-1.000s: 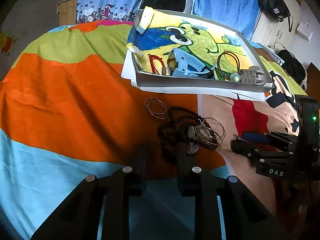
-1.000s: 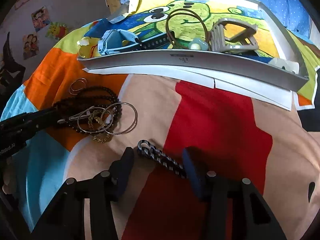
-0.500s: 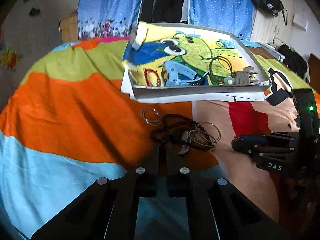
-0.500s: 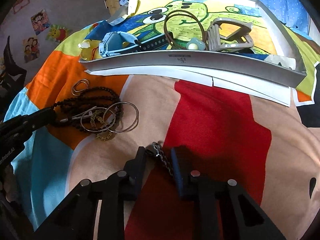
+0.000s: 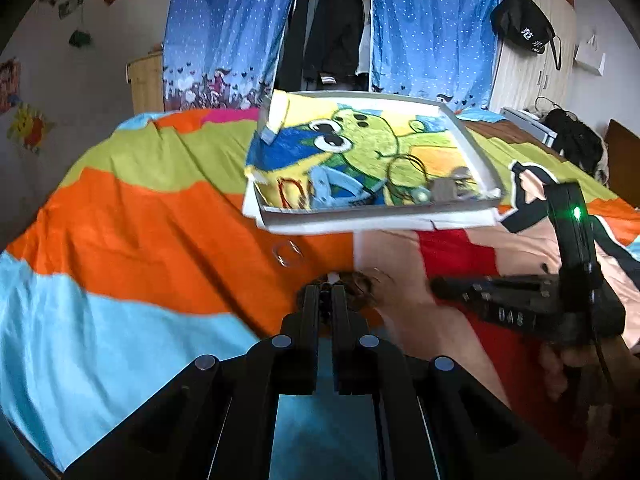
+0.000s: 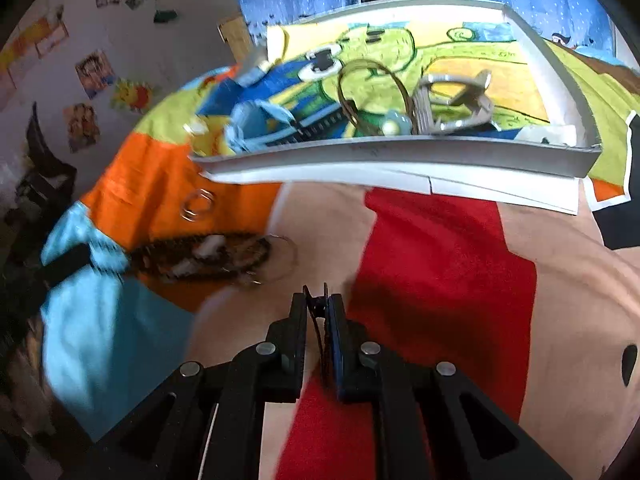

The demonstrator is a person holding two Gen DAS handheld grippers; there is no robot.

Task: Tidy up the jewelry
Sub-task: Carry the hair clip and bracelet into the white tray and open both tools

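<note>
**Both grippers pinched shut over the bed**

The right gripper (image 6: 318, 304) clamps a dark chain bracelet (image 6: 319, 322) between nearly closed fingers. The left gripper (image 5: 326, 294) is pinched narrow at the blurred bead-and-bangle pile (image 6: 208, 254); whether it grips anything is unclear. Behind, a white tray (image 6: 400, 154) holds jewelry on the colourful bedspread (image 5: 140, 232), with blue curtains (image 5: 224, 24) beyond.

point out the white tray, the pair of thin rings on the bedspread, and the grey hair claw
white tray (image 6: 400, 156), right wrist view, front wall
pair of thin rings (image 6: 197, 205), right wrist view, rim of the rings
grey hair claw (image 6: 456, 100), right wrist view, its body
</note>
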